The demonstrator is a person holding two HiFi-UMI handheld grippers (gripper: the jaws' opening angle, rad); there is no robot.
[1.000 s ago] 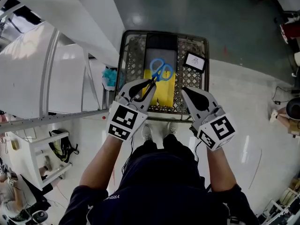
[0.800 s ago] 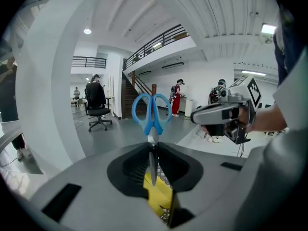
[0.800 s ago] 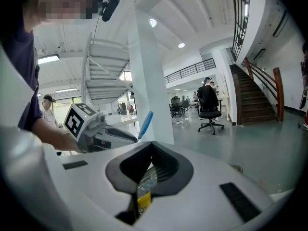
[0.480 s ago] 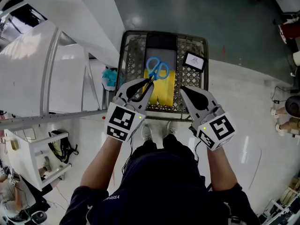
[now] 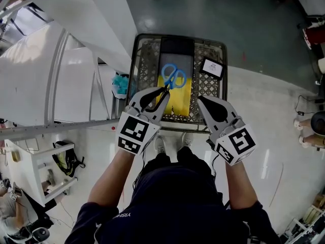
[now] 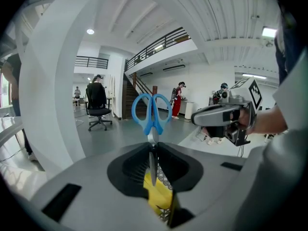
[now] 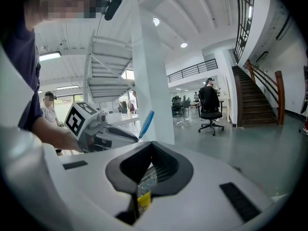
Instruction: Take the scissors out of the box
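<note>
The scissors [image 5: 172, 75] have blue handles and hang above the grey mesh box [image 5: 134, 60] on the floor. My left gripper [image 5: 164, 90] is shut on their blades, handles pointing away from me. The left gripper view shows the blue handles [image 6: 151, 112] standing up past the closed jaws of my left gripper [image 6: 153, 150]. My right gripper [image 5: 200, 99] hovers over the box's near right part, shut with nothing in it. In the right gripper view, one scissors handle [image 7: 146, 121] sticks out of my left gripper [image 7: 110, 131].
In the box lie a yellow sheet [image 5: 183, 96], a dark flat item [image 5: 175, 47] and a small black-framed card [image 5: 210, 66]. A teal object [image 5: 120, 84] sits left of the box. White stair parts [image 5: 76, 85] fill the left side. An office chair [image 6: 98, 110] stands farther off.
Both grippers have stayed almost still over the box. The scissors only swayed slightly left and back in the left gripper's hold.
</note>
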